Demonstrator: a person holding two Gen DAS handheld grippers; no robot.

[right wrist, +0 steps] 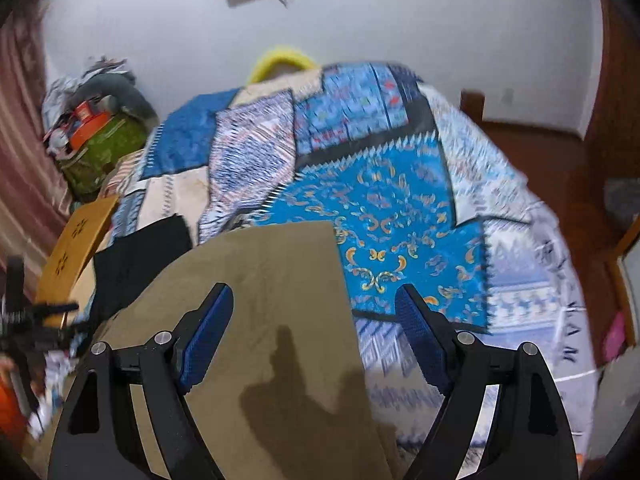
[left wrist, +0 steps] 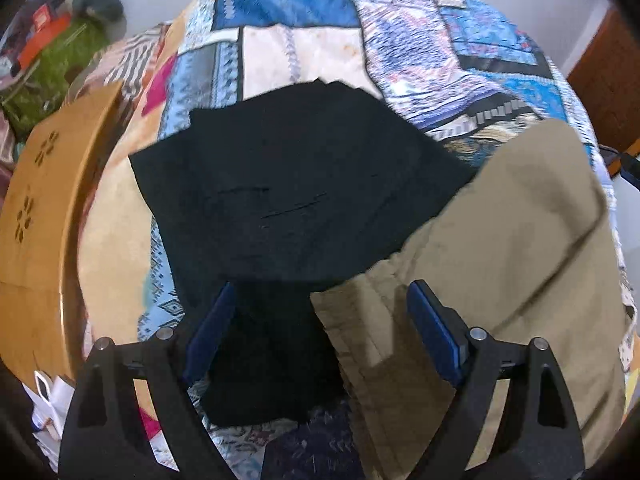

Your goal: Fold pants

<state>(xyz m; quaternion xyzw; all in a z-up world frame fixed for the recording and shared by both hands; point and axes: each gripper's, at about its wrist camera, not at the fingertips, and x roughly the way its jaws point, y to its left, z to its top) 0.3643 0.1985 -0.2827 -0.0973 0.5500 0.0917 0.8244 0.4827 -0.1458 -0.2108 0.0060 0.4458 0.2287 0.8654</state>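
Khaki cloth makes up the pants, which lie spread flat on the bed, over its patterned quilt, with one straight edge showing on their far and right sides in the right wrist view. They look soft and light, a limp woven fabric that would sag and crease wherever it is lifted and would drag on the quilt rather than slide cleanly. A pinch on a single layer at an edge or corner, best at the thicker seam or hem, seems the surest hold, one point for each hand so the cloth stays taut between them. A black garment lies just left of the pants, its right edge tucked under or touching them; from these views I cannot tell which lies on top. The left tongs stand wide apart and hold nothing, hovering over the line where black and khaki meet, the khaki's near left corner between the fingers. The right tongs are also spread wide and empty, above the pants' right edge, with one finger over khaki and the other over bare quilt. A wooden board stands at the left of the bed.
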